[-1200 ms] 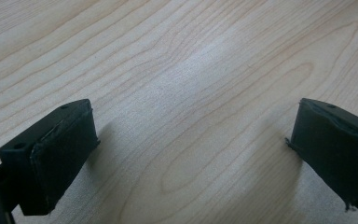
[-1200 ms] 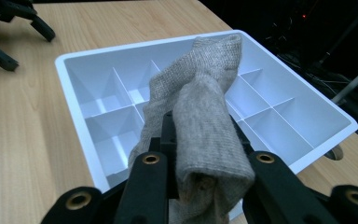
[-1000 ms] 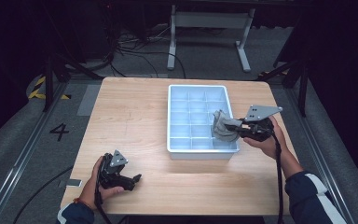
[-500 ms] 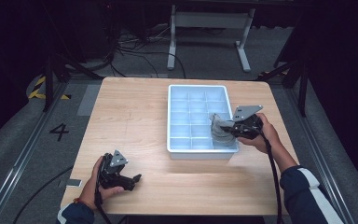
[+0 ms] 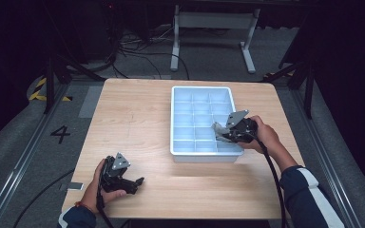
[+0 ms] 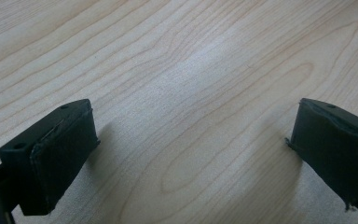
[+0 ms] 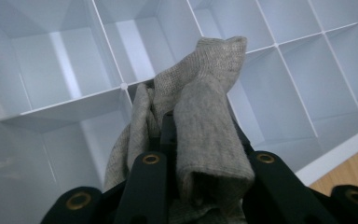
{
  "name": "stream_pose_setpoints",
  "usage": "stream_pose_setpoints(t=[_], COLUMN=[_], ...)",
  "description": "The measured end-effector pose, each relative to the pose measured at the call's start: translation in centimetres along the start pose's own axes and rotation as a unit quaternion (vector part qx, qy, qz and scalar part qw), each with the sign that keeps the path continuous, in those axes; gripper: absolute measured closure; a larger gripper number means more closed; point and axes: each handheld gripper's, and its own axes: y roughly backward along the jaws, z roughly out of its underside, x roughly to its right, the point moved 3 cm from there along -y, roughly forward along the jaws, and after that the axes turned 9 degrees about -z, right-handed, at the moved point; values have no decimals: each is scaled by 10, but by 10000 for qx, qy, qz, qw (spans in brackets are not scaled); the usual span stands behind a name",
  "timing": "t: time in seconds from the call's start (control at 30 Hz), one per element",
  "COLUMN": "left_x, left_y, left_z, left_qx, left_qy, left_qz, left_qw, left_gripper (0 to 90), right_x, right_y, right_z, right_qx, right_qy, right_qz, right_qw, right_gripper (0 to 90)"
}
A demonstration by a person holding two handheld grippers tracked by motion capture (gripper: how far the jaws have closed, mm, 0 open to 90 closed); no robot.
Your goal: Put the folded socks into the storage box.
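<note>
- Table of pale wood (image 5: 138, 118) carries the white plastic tray of square compartments (image 5: 183, 95) toward its right side
- Right gripper (image 5: 220, 129) is clamped on a grey knitted sock (image 7: 200, 112), held over the tray's near-right cells
- Left gripper (image 5: 135, 182) rests idle, jaws apart on bare wood
- Step in hand looks like placing; next, lower into one cell, then release
</note>
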Motion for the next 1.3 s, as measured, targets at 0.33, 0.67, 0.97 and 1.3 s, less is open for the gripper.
stream_pose_setpoints(t=[0.33, 0.67, 0.97, 1.3], left_x=[0, 0, 0, 0], left_y=[0, 0, 0, 0], left_z=[0, 0, 0, 0], left_qx=[8, 12, 8, 11], left_qy=[-14, -13, -11, -8], left_qz=[-11, -14, -11, -9], left_qw=[10000, 10000, 10000, 10000], left_gripper=[6, 6, 6, 6], right_x=[5, 7, 5, 7], right_y=[-6, -20, -34, -35], right_z=[-10, -18, -18, -17], right_qx=[-830, -1571, -2038, -1975], right_qy=[2, -7, -8, -122], right_qz=[-560, -630, -612, -545], right_qw=[9950, 9856, 9771, 9787], right_gripper=[760, 756, 737, 688])
